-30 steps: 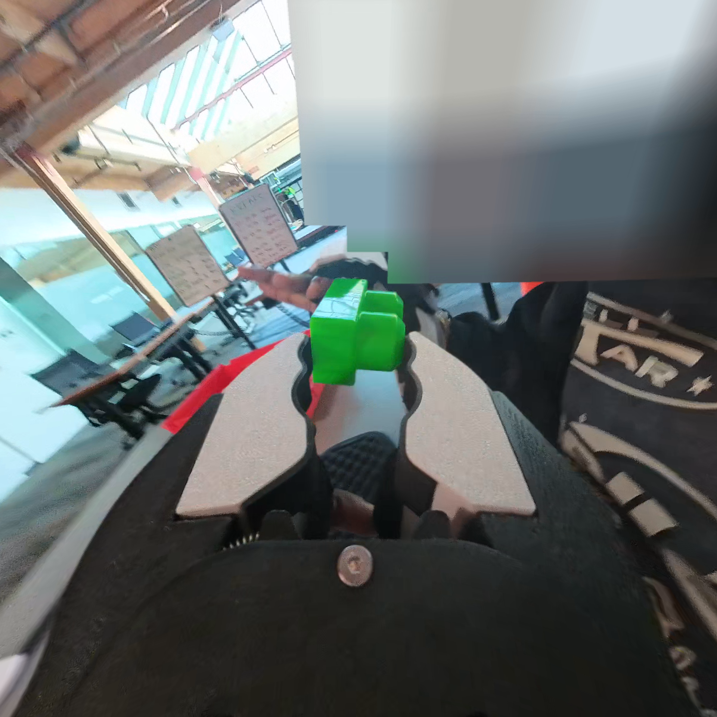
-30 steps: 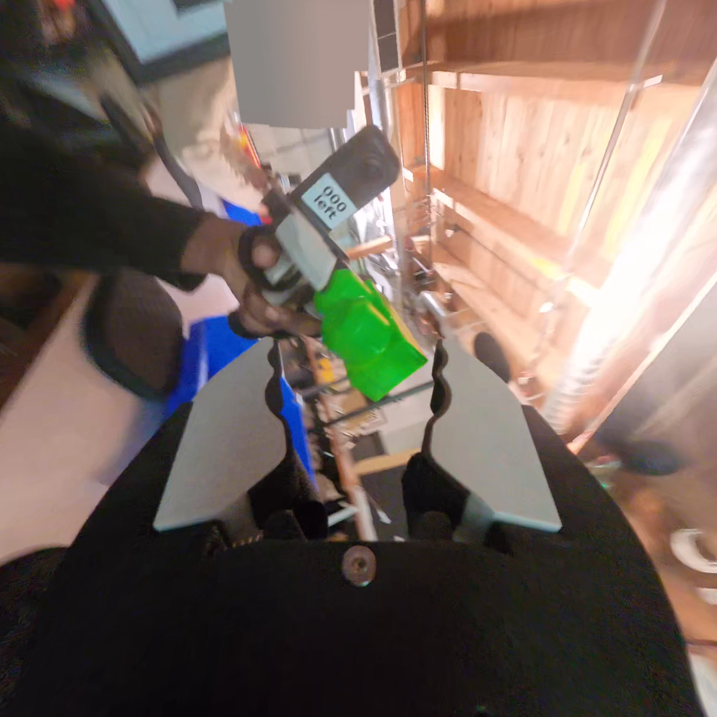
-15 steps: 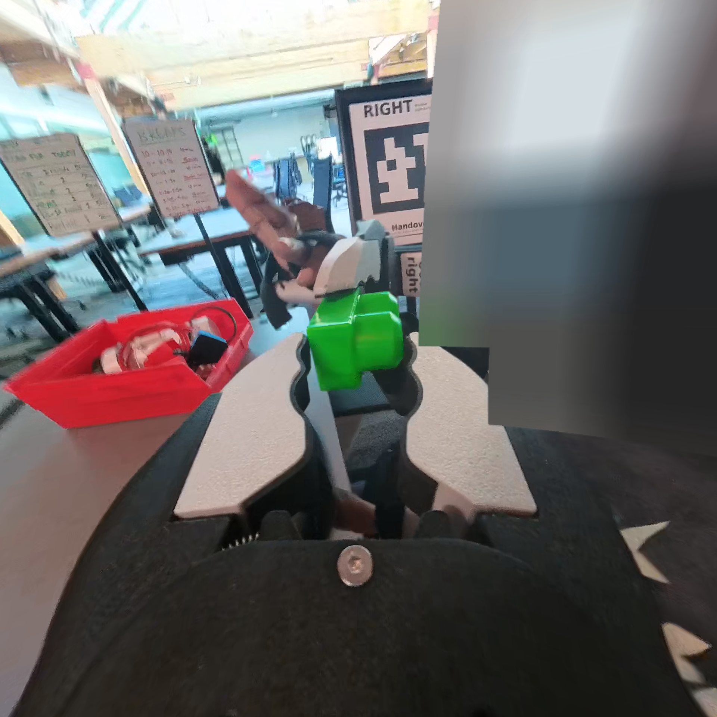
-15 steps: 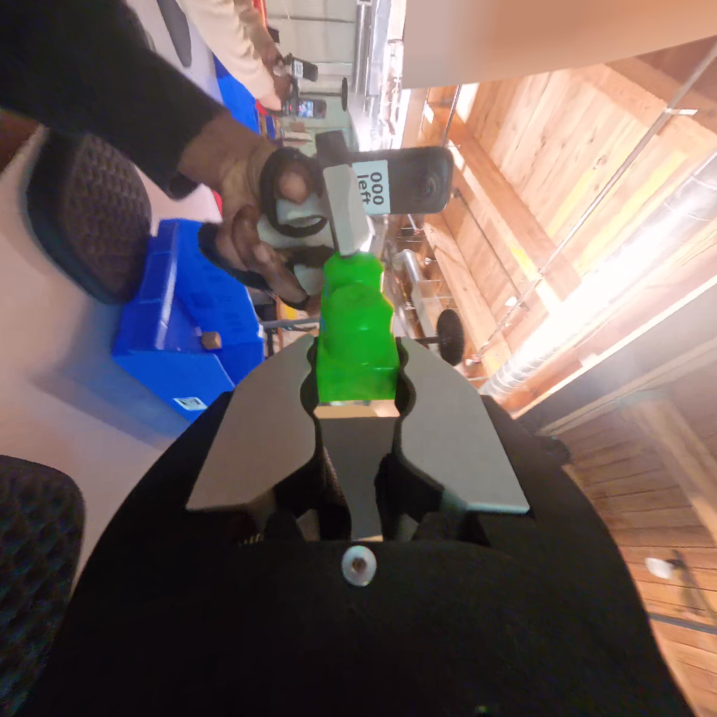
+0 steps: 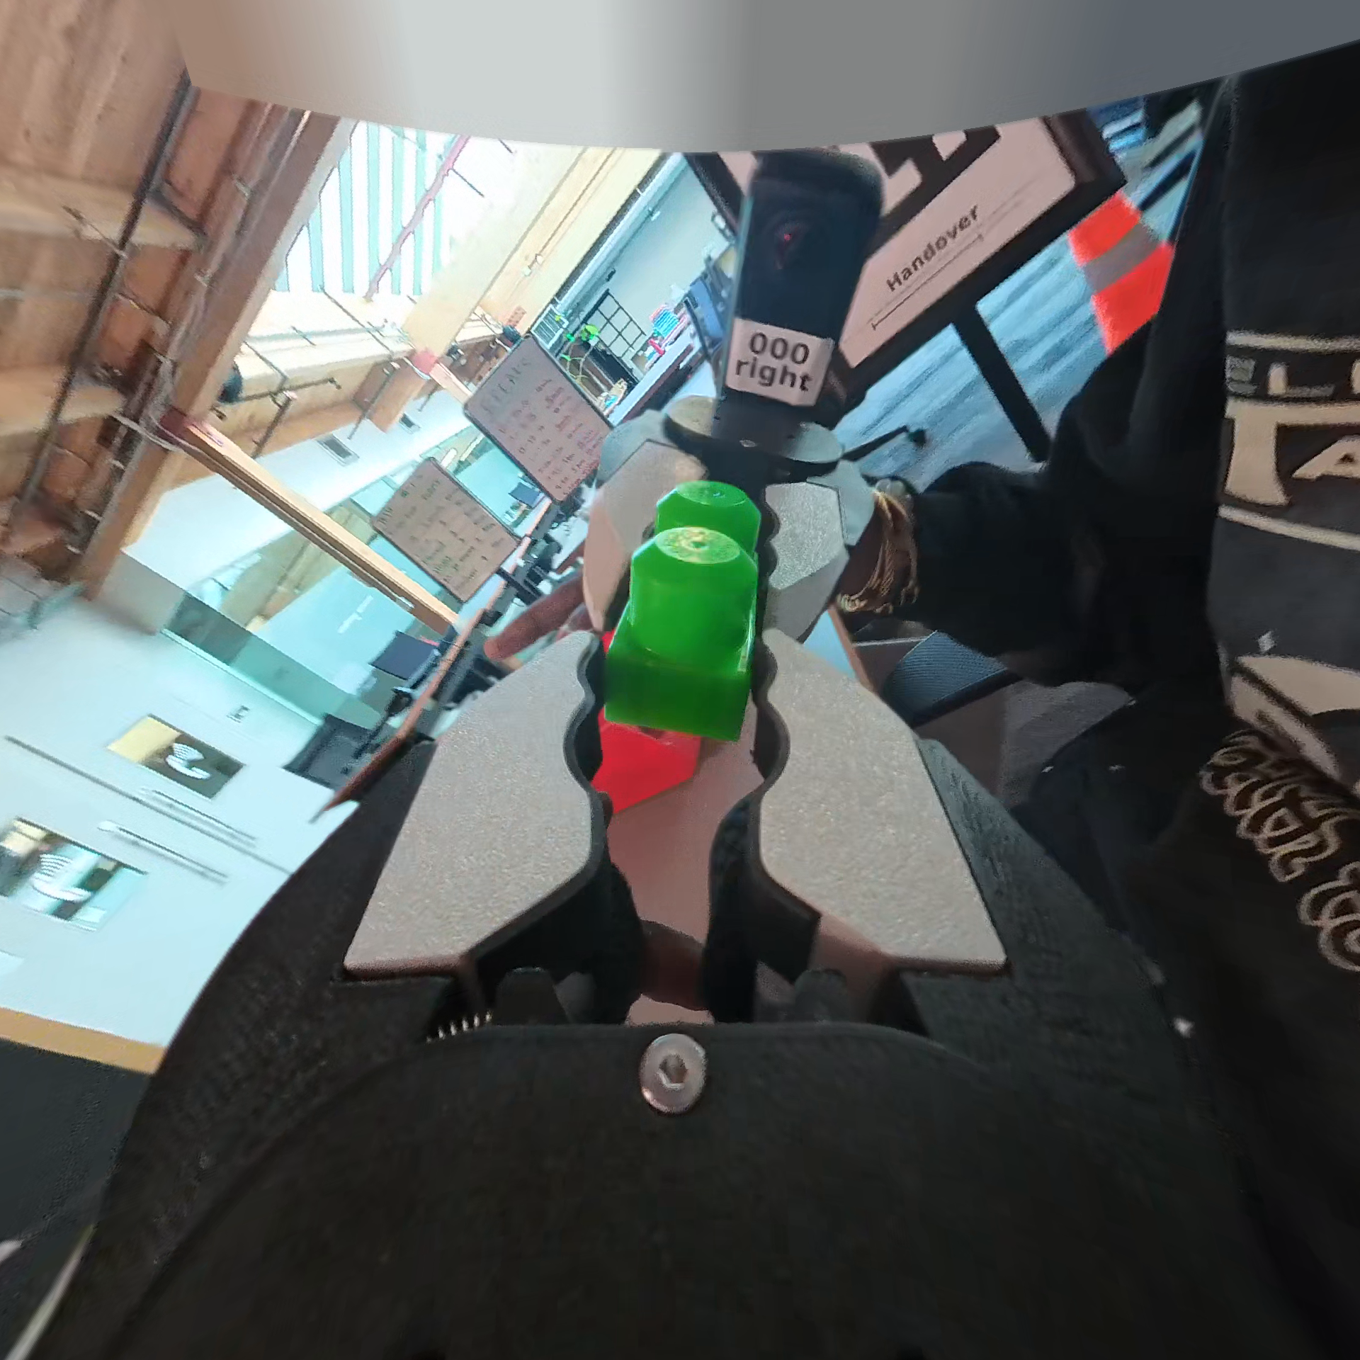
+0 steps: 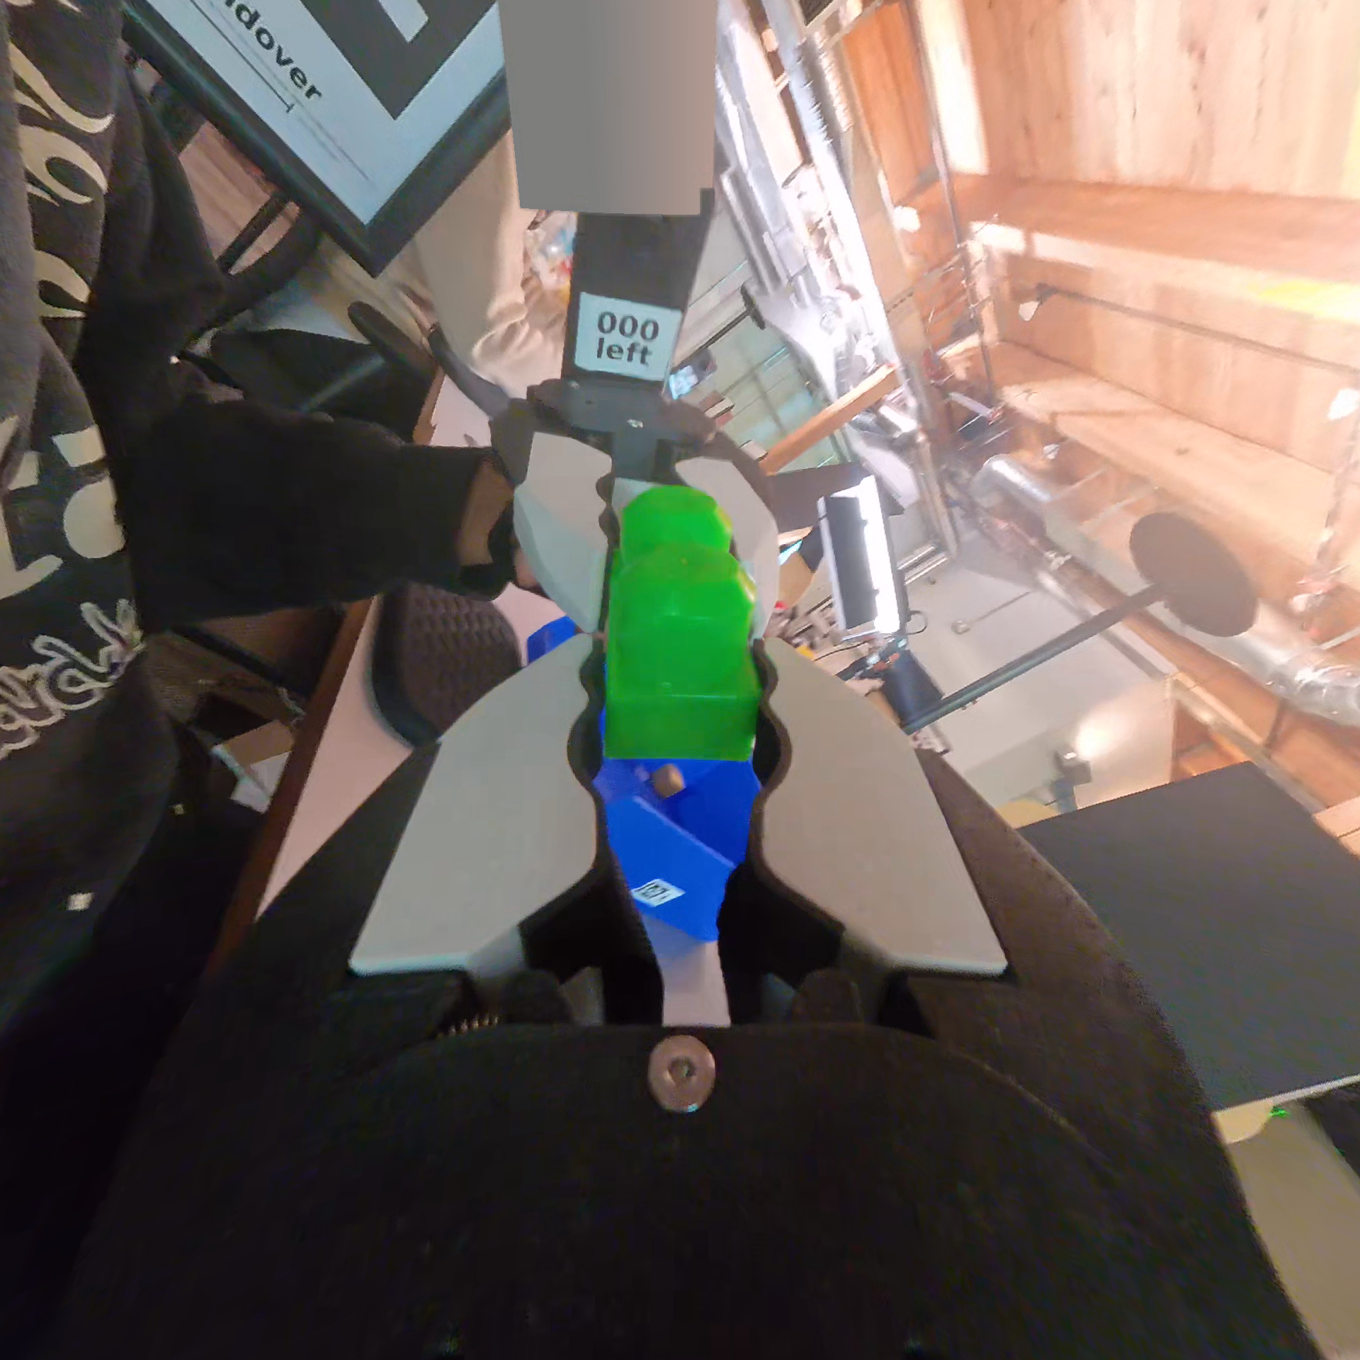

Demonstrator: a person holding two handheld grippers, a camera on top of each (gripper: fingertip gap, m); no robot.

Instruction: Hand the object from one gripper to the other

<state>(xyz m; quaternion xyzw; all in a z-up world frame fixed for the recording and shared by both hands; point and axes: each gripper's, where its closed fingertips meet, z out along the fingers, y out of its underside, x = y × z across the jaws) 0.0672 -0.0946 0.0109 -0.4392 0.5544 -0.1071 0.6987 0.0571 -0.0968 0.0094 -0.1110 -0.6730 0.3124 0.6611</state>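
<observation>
L claw (image 5: 677, 662) is clamped on the near end of the green block (image 5: 681, 647); R claw (image 5: 717, 544) grips its far end, tip to tip. R view: R claw (image 6: 681, 662) likewise closed on the block (image 6: 677, 647), L claw (image 6: 647, 530) opposite. Only L view shows a red bin (image 5: 644, 762) below the block; only R view shows a blue bin (image 6: 677, 839) on the worktop (image 6: 324, 765). A black sleeve (image 6: 294, 515) is at left.

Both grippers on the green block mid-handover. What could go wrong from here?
1. The bright green plastic studded block sits between the left gripper and the right gripper, held in mid-air; if one releases before the other's grip is firm, it may drop.
2. Each gripper holds only one end, so pulling apart while both grip could twist the block askew.
3. The two grippers' tips look nearly touching, so they might collide.
</observation>
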